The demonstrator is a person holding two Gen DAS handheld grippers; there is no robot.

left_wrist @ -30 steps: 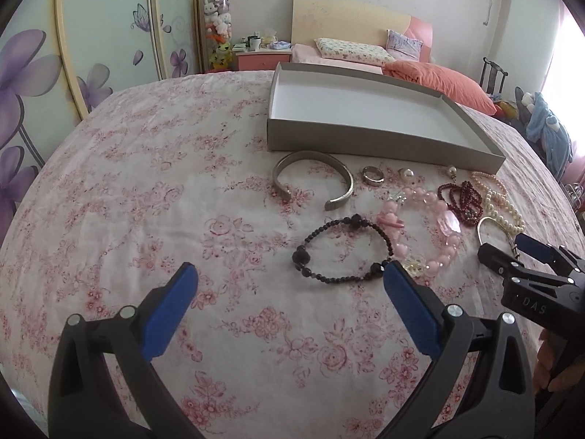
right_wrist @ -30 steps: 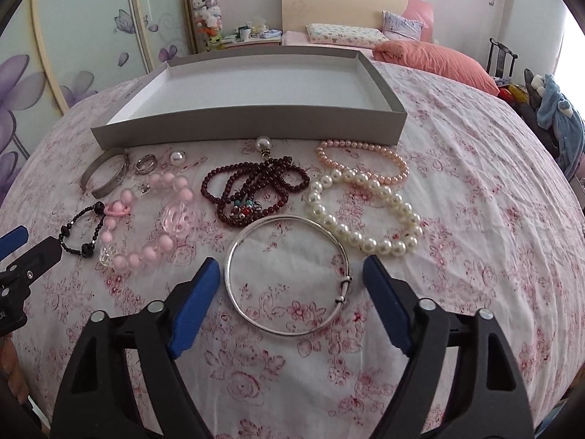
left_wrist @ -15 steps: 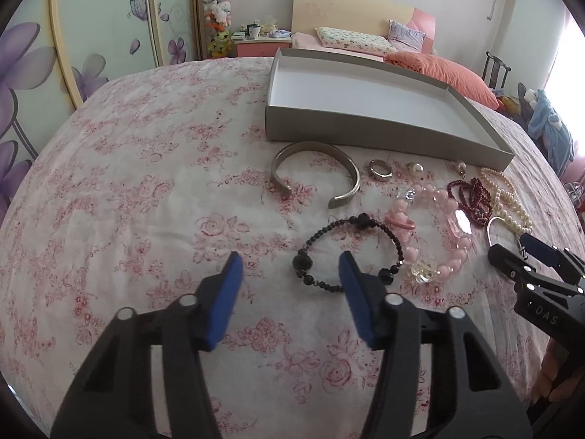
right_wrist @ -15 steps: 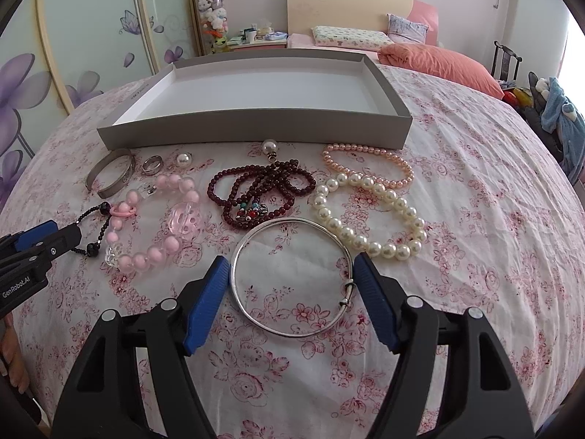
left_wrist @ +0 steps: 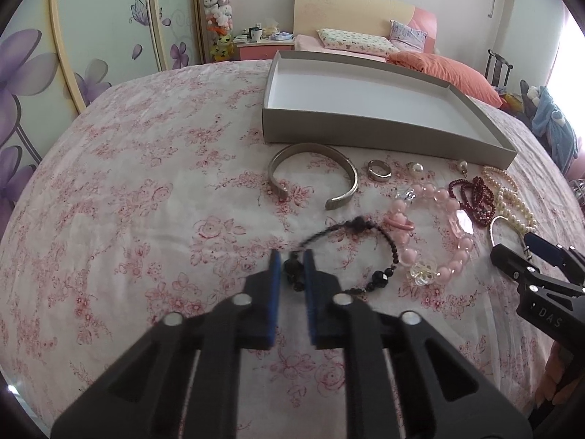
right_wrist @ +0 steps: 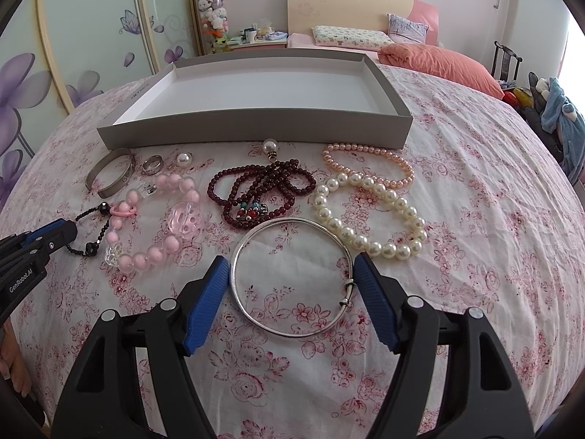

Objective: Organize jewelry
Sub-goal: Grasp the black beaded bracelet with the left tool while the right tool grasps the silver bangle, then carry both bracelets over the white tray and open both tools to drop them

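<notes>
While the left claw [left_wrist: 291, 260] sits clamped on the big bead of the black bead bracelet [left_wrist: 360, 252], the rest of that loop lies on the floral bedspread [left_wrist: 146, 190], touching the pink bead bracelet [left_wrist: 444, 226] on its rt side. Right claw [right_wrist: 290, 267] is apart, blue pads just beside the silver bangle [right_wrist: 292, 278] on either side; can't tell if they touch it. Grey tray [right_wrist: 256, 130] is at the far side w/ its near wall just beyond the jewelry row: silver cuff [left_wrist: 312, 173], ring [left_wrist: 379, 170], pearl stud [right_wrist: 183, 159], dark red beads [right_wrist: 261, 192], white pearl bracelet [right_wrist: 369, 216], pink pearl strand [right_wrist: 369, 164]. Items are packed close btwn the claws and tray wall. Bare bedspread lies left of the cuff and right of the pearls, w/ the bed edge curving off on both sides.
</notes>
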